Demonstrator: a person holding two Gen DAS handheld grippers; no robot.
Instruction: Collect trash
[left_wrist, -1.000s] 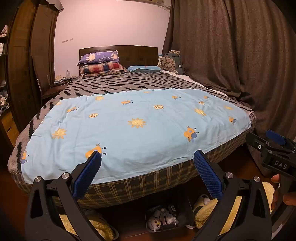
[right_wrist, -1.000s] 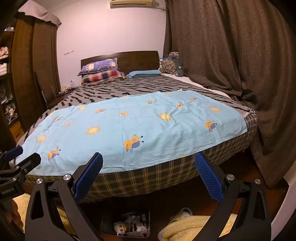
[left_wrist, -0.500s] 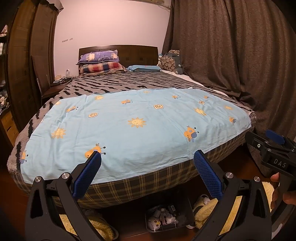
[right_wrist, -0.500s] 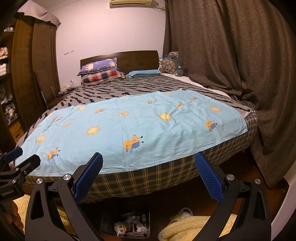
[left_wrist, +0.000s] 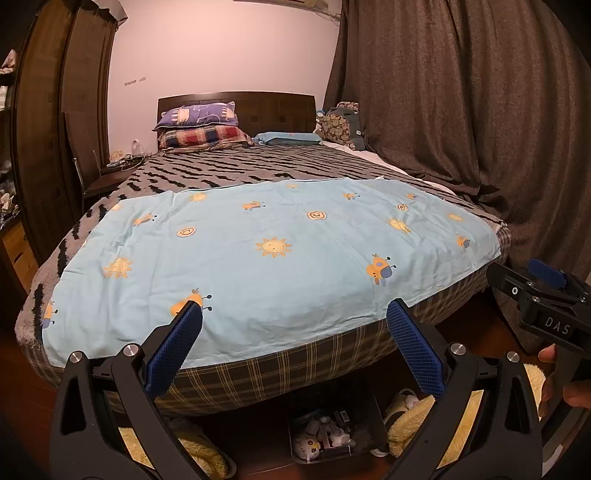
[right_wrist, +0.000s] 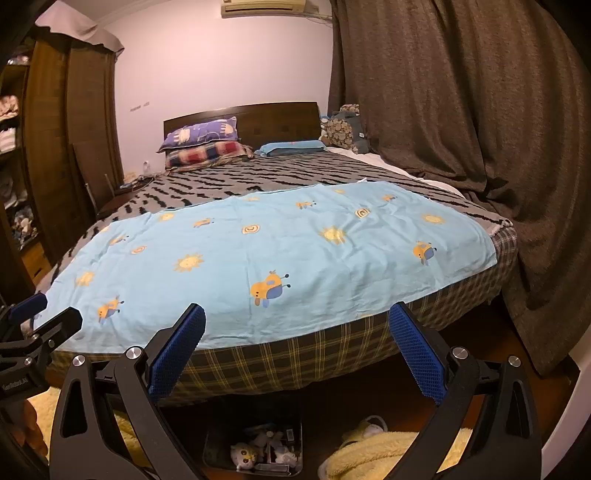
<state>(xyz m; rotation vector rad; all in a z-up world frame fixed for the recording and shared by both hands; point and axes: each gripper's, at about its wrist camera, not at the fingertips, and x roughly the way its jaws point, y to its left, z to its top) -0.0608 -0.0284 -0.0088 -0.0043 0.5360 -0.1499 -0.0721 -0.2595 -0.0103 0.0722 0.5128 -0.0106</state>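
Observation:
A dark bin (left_wrist: 332, 434) holding crumpled white scraps and small bits sits on the floor at the foot of the bed; it also shows in the right wrist view (right_wrist: 258, 448). My left gripper (left_wrist: 293, 347) is open and empty, held above the bin and facing the bed. My right gripper (right_wrist: 295, 350) is open and empty, likewise above the bin. The right gripper shows at the right edge of the left wrist view (left_wrist: 535, 295); the left gripper shows at the left edge of the right wrist view (right_wrist: 33, 332).
A bed (left_wrist: 258, 373) with a light blue patterned sheet (left_wrist: 266, 258) fills the middle. Pillows (left_wrist: 199, 125) lie by the headboard. Dark curtains (left_wrist: 461, 110) hang on the right, a wooden wardrobe (left_wrist: 55, 110) stands left. Yellow fluffy rugs (right_wrist: 369, 454) lie on the floor.

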